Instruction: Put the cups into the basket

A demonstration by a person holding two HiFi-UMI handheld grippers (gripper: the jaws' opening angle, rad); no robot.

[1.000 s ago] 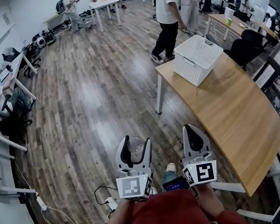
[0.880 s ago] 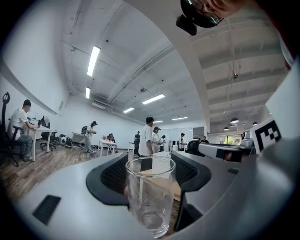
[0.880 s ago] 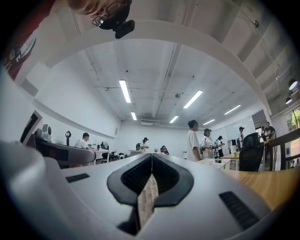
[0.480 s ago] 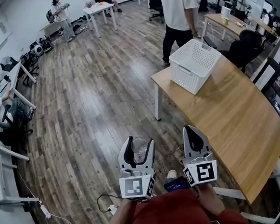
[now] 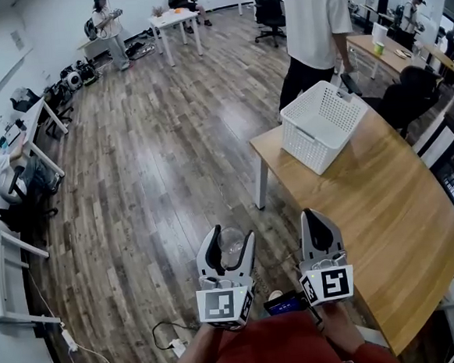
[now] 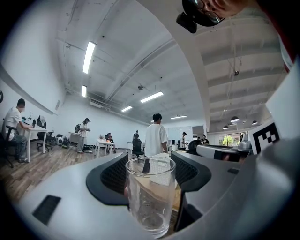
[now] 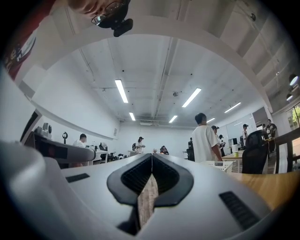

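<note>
- Cup (image 6: 150, 194), clear glass, upright, pinched between left gripper (image 5: 230, 238) jaws.
- Right gripper (image 5: 316, 215): jaws pressed together, empty.
- Basket (image 5: 312, 143) at one o'clock, on table (image 5: 385, 203).

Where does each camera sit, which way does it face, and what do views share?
Head view: on the person's head, facing steeply down at floor, table and basket; shows red shirt, left hand-held gripper, right hand-held gripper.
Left gripper view: on the left hand-held gripper, facing level along jaws clamped on a glass cup.
Right gripper view: on the right hand-held gripper, facing along shut, empty jaws toward the basket.
Shared: the person in the white T-shirt, in all three.
</note>
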